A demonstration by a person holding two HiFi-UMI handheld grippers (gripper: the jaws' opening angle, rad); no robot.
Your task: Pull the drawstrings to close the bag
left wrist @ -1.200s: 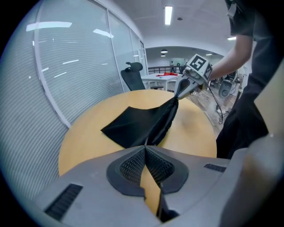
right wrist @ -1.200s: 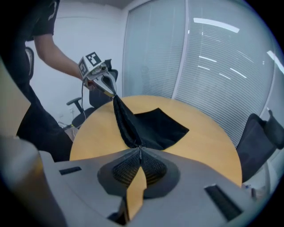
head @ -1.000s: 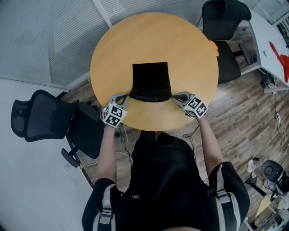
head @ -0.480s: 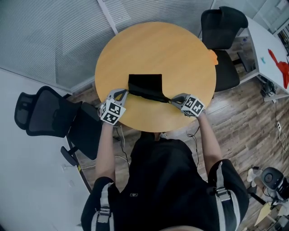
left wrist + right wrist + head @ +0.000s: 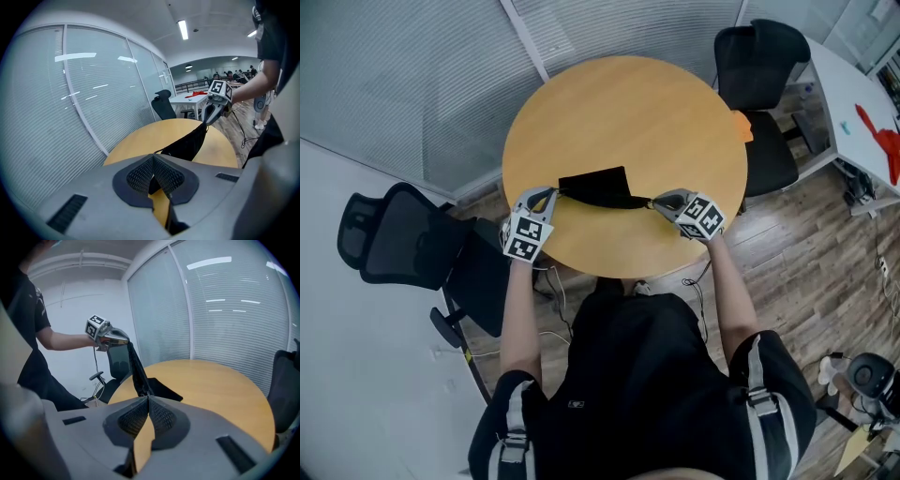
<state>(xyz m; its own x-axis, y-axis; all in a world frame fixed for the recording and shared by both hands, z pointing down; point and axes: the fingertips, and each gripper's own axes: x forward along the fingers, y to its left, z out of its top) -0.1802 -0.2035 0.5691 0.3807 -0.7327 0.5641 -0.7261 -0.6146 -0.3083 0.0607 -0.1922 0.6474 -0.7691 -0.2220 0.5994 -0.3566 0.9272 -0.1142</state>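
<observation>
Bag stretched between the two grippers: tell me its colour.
Plain black, no pattern. The bag shows best in the head view, against the tan table.

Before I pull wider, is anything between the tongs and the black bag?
Nothing visible. The left tongs and right tongs grip the black fabric drawstring bag at its ends, over the round wooden table.

The left gripper (image 5: 555, 193) and right gripper (image 5: 654, 200) are held apart on outstretched forearms, both angled downward with tips turned toward each other. Each pair of jaws is pressed shut on one end of the bag (image 5: 598, 187).
</observation>
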